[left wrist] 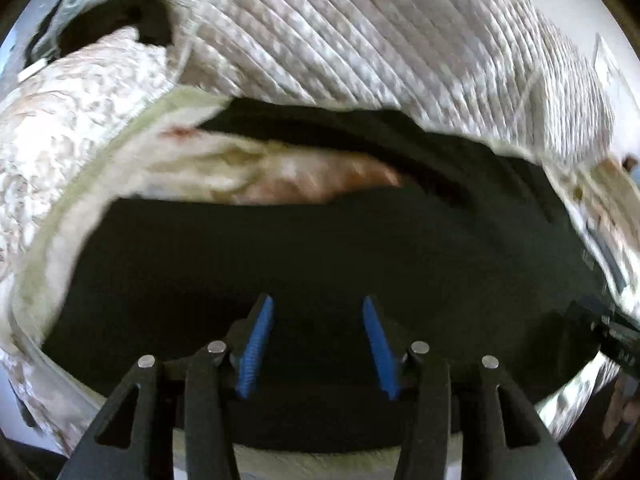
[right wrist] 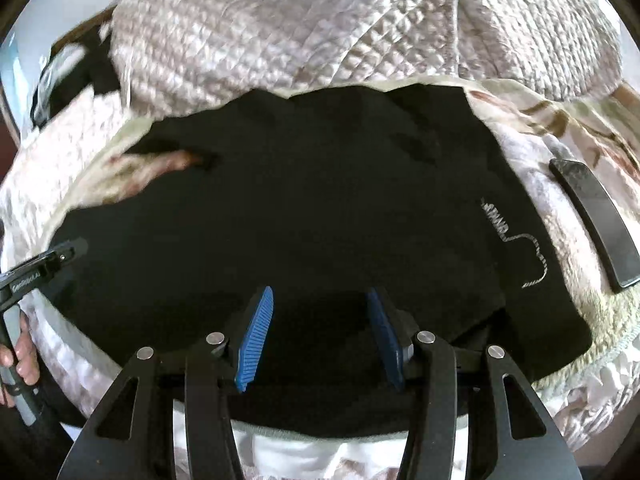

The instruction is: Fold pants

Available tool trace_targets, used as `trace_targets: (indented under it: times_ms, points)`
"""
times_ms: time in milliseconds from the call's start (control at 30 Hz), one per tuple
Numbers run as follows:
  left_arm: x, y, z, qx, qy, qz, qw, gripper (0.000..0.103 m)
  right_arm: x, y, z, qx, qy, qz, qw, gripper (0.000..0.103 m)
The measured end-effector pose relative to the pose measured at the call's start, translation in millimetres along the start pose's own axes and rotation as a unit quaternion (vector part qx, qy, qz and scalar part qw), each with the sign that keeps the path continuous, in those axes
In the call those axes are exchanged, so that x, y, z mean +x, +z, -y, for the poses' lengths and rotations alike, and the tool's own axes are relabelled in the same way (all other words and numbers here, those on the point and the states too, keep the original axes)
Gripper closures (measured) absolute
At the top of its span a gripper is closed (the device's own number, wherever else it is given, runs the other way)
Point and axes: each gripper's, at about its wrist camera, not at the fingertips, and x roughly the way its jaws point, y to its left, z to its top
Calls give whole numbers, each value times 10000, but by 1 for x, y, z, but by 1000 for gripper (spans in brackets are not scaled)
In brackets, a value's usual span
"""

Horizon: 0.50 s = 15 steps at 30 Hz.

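Black pants (left wrist: 320,248) lie spread on a bed, filling the middle of both wrist views (right wrist: 320,208). White stitched lettering (right wrist: 496,224) shows on the cloth at the right. My left gripper (left wrist: 318,304) hovers over the near part of the pants with its blue pads apart and only flat cloth below them. My right gripper (right wrist: 320,296) stands the same way over the pants, pads apart, nothing pinched. At the left edge of the right wrist view the left gripper (right wrist: 44,264) appears with a hand (right wrist: 20,356) on its handle. The right gripper's tip (left wrist: 612,332) shows at the left view's right edge.
A quilted pale bedcover (left wrist: 360,32) is bunched behind the pants (right wrist: 300,28). A fluffy cream blanket with a brown pattern (left wrist: 80,128) lies under and around them. A dark flat phone-like slab (right wrist: 596,220) rests on the blanket to the right of the pants.
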Motion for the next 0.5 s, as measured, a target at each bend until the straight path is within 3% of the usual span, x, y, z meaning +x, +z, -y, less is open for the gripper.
trace_targets:
  times_ms: [133,267,400,500]
  points:
    - [3,-5,15,362,323,34,9988,52,-3,-4,-5,-204,-161,-60,9996,53]
    - [-3,-4,12,157,206,1,9997,51,-13,-7,0,-44,-49,40,10000,48]
    - [-1,-9,15,265,284,-31,9992,49,-8,-11,-1,-125,-285,-138,9994,47]
    - [-7,-5,14,111,127,-82,9998,49,-18,-8,1,22,-73,-33,10000,47]
